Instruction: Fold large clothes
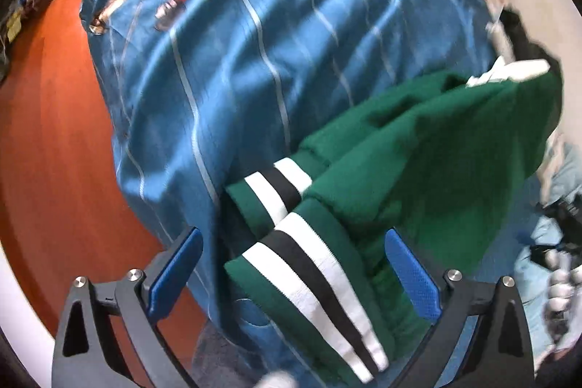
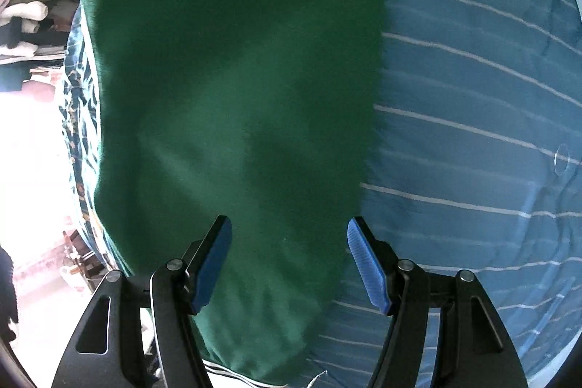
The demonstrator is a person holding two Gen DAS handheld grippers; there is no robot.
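Observation:
A dark green garment (image 1: 418,148) with white and black stripes on its cuffs (image 1: 291,191) lies bunched on a blue striped bedspread (image 1: 254,60). My left gripper (image 1: 293,242) hangs over the striped cuffs with its jaws wide apart; the blue pads (image 1: 174,271) touch no cloth. In the right wrist view the green garment (image 2: 236,79) fills the middle, spread over the bedspread (image 2: 473,97). My right gripper (image 2: 289,228) is open above it, its pads (image 2: 367,264) clear of the cloth. A white edge (image 1: 509,71) shows at the garment's far end.
An orange-red floor (image 1: 54,133) runs along the bed's left side. Pale blue cloth and a dark object, blurred, show at the right edge (image 1: 560,242). Stacked clothes on shelves (image 2: 25,13) stand beyond the bed, with a very bright patch (image 2: 29,151) below them.

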